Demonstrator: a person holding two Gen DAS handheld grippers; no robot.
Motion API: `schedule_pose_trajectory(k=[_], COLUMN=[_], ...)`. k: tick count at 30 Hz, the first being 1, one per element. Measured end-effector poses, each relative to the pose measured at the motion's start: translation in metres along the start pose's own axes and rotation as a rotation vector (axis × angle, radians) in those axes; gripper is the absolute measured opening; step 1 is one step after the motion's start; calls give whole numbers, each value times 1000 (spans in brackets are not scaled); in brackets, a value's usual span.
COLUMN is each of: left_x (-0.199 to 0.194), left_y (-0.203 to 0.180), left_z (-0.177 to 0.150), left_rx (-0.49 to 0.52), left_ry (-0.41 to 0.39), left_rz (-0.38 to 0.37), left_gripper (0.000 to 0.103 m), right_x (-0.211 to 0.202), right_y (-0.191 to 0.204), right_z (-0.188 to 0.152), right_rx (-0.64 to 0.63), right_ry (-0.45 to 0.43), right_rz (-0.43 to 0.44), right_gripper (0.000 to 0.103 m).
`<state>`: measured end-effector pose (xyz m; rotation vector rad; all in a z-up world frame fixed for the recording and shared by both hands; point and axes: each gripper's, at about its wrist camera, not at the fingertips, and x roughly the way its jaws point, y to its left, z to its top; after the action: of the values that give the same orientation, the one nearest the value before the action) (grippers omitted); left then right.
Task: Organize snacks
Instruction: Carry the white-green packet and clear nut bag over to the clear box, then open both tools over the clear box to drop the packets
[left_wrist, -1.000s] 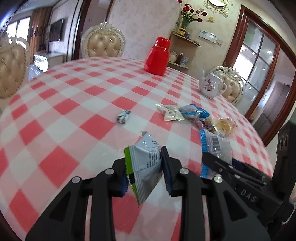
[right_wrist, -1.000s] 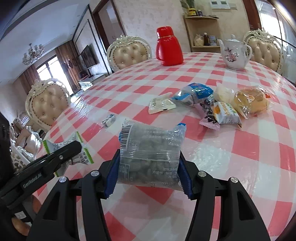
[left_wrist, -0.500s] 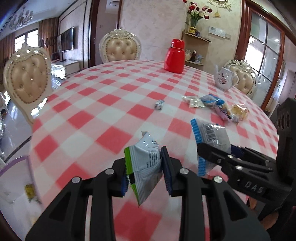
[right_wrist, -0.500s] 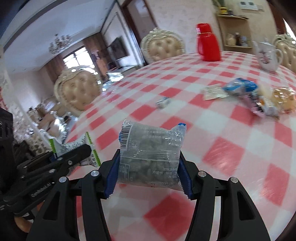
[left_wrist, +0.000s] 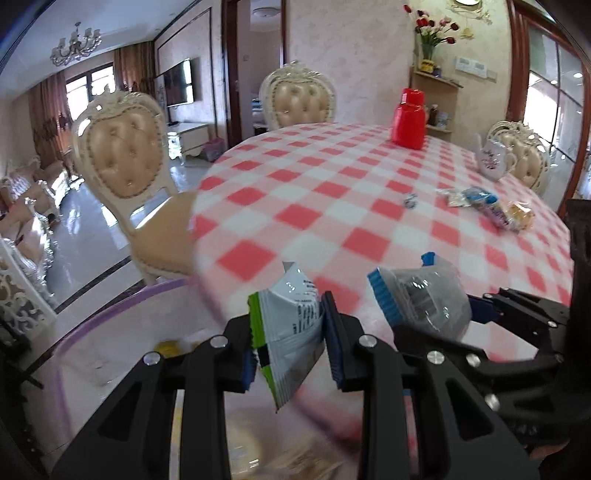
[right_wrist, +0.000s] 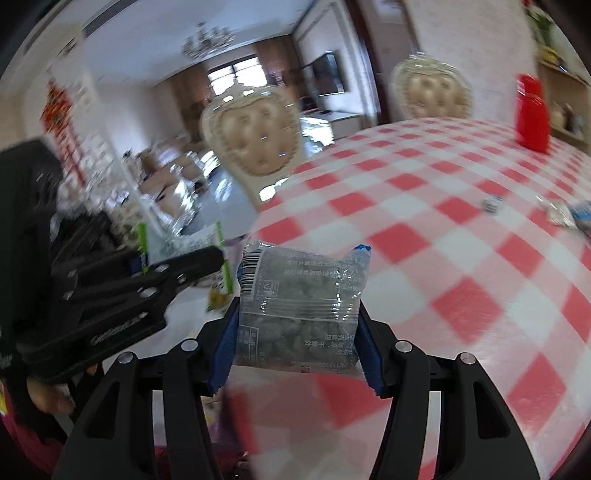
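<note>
Now the left tongs (left_wrist: 291, 343) squeeze a white and green snack pack (left_wrist: 290, 332), and the right tongs (right_wrist: 295, 339) squeeze a clear bag of snacks (right_wrist: 301, 299). Both packs hang near the edge of the checked surface (left_wrist: 332, 192), where more snacks (left_wrist: 487, 206) lie far off.
</note>
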<state>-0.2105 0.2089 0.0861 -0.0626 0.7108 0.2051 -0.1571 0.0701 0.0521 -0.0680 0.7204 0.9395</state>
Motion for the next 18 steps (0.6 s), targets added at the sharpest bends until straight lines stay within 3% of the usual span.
schedule_pose_trajectory(k=[10,18], left_x=[-20,-8], left_y=[69,96], left_z=[-7,-19], left_rx=[-3,-15], left_ry=[60,133], left_rz=[97,132], left_gripper=[31,31], right_x=[24,38], right_y=[81,106], right_z=[-12,-28], right_rx=[-149,-205], right_ry=[79,131], right_rz=[66,104], right_gripper=[56,56])
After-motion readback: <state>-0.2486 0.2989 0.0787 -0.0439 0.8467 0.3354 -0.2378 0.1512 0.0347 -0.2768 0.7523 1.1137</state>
